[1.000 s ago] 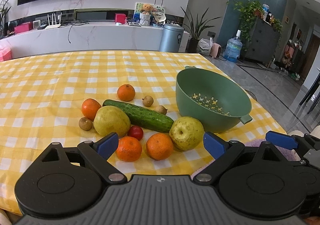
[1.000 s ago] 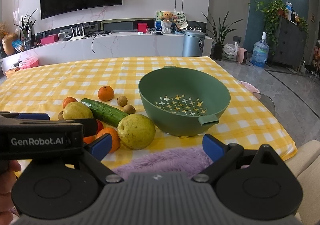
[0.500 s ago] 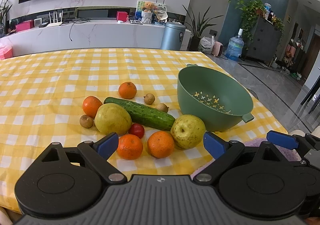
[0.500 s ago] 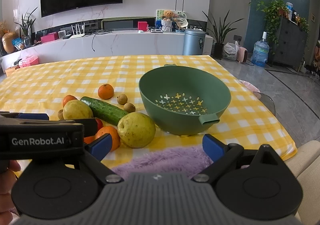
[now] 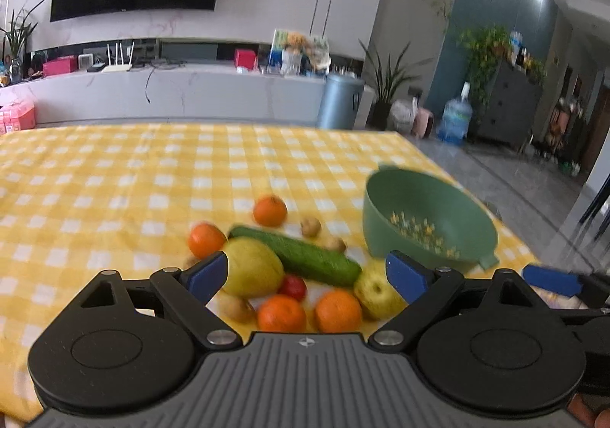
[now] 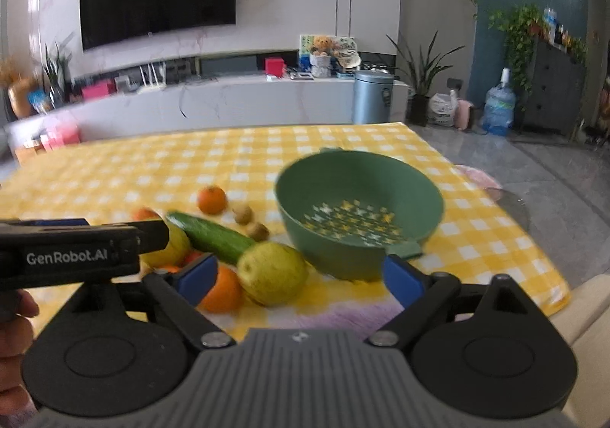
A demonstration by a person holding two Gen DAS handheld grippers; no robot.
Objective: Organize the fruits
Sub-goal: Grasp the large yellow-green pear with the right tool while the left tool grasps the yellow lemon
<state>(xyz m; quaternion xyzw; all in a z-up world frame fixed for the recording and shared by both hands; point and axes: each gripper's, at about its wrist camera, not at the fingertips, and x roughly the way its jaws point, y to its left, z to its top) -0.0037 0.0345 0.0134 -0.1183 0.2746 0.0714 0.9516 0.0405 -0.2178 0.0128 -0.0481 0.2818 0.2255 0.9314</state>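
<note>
A cluster of fruit lies on the yellow checked tablecloth (image 5: 114, 180): several oranges (image 5: 270, 210), two yellow-green pears (image 5: 251, 268) (image 6: 272, 272), a cucumber (image 5: 305, 256), a small red tomato (image 5: 292, 287) and small brown fruits (image 5: 310, 226). An empty green colander bowl (image 5: 427, 226) (image 6: 358, 210) stands to their right. My left gripper (image 5: 307, 271) is open and empty, near the front of the cluster. My right gripper (image 6: 301, 273) is open and empty, in front of the near pear and the bowl. The left gripper's body (image 6: 76, 252) shows at the left of the right wrist view.
The table's right edge (image 6: 553, 275) drops to a grey floor. A purple fuzzy cloth (image 6: 343, 313) lies at the table's near edge. A white TV counter (image 5: 190, 92) and a grey bin (image 5: 341, 100) stand behind the table.
Both views have tilted upward and blurred; the fruit and the bowl sit lower in the frames. Both grippers stay open and empty.
</note>
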